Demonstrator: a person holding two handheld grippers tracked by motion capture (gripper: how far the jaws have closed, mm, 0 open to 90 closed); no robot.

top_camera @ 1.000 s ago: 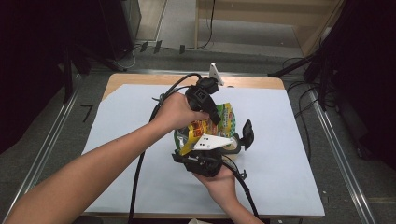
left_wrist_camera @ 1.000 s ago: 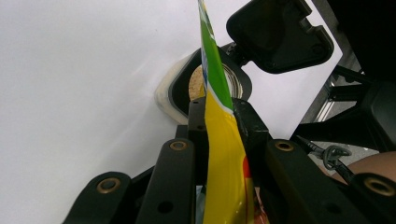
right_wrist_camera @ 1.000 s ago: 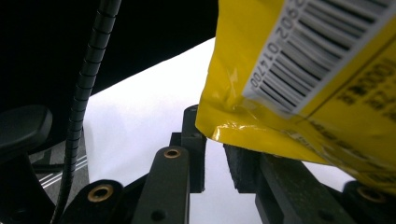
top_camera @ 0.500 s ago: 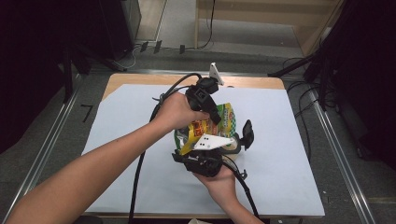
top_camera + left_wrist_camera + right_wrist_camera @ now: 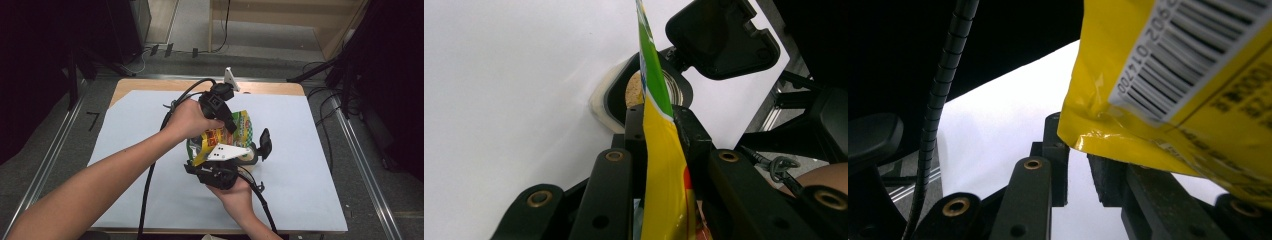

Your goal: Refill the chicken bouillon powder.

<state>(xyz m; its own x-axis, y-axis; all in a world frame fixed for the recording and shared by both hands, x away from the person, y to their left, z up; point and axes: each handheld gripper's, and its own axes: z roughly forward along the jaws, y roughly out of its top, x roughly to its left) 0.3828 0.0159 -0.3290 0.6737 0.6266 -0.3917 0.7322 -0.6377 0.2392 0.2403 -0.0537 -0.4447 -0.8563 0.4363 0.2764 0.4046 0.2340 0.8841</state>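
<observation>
On the white bench (image 5: pixel 150 165), my left hand-held gripper (image 5: pixel 659 130) clamps a yellow-green pouch (image 5: pixel 664 170); barcode digits "014700" hang above my right hand-held gripper (image 5: pixel 1078 165), jaws apart.

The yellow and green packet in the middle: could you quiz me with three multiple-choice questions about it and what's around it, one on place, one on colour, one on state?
1. Where is the snack packet?
A. On the floor
B. Held above the white sheet
C. On a shelf

2. What colour is the round container's open lid?
A. Black
B. Red
C. White

3. How is the left gripper?
A. Wide open
B. Lying on the table
C. Shut on the packet

Answers: 1 B, both hands hold it there; 2 A, it shows black; 3 C, both jaws press its edge.
</observation>
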